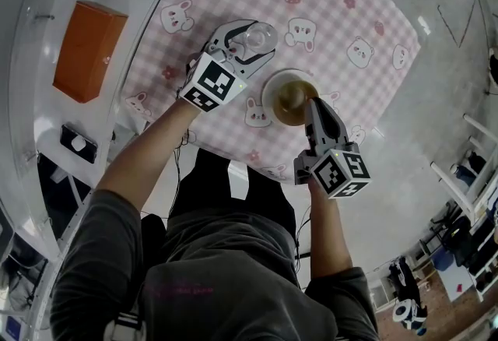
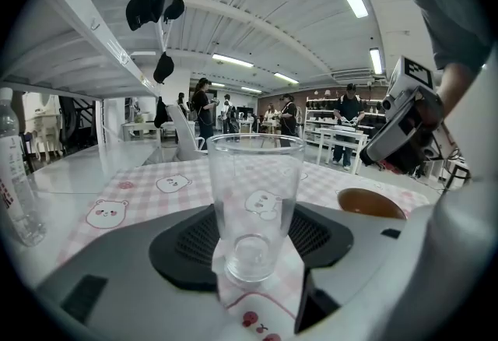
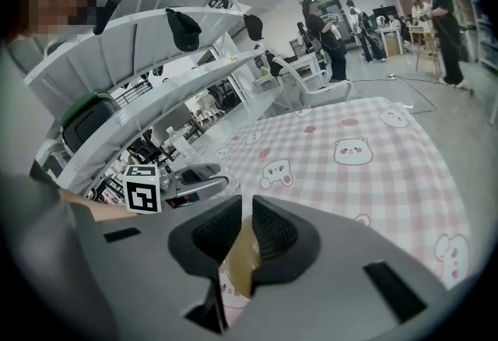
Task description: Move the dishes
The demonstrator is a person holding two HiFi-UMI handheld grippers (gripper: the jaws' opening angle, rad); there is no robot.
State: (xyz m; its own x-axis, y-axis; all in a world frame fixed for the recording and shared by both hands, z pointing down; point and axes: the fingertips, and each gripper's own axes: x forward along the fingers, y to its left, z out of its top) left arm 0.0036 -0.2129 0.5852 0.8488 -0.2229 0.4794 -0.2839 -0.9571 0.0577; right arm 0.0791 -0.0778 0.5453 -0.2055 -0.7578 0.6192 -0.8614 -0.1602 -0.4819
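A clear empty glass [image 1: 262, 36] stands upright on the pink checked cloth [image 1: 350, 5]. My left gripper [image 1: 250, 45] is shut on the glass [image 2: 254, 191], with a black pad against each side. To its right a brown bowl [image 1: 290, 101] sits with a pale round rim around it. My right gripper [image 1: 310, 107] is shut on the near edge of the bowl [image 3: 240, 260], the edge pinched between its pads. The left gripper view shows the bowl [image 2: 371, 203] and the right gripper [image 2: 405, 129] off to the right.
An orange box [image 1: 89, 47] and a small black device [image 1: 78, 143] lie on the white shelf at the left. A plastic water bottle [image 2: 15, 176] stands at the table's left. The table's near edge runs just below the bowl. People stand far back in the room.
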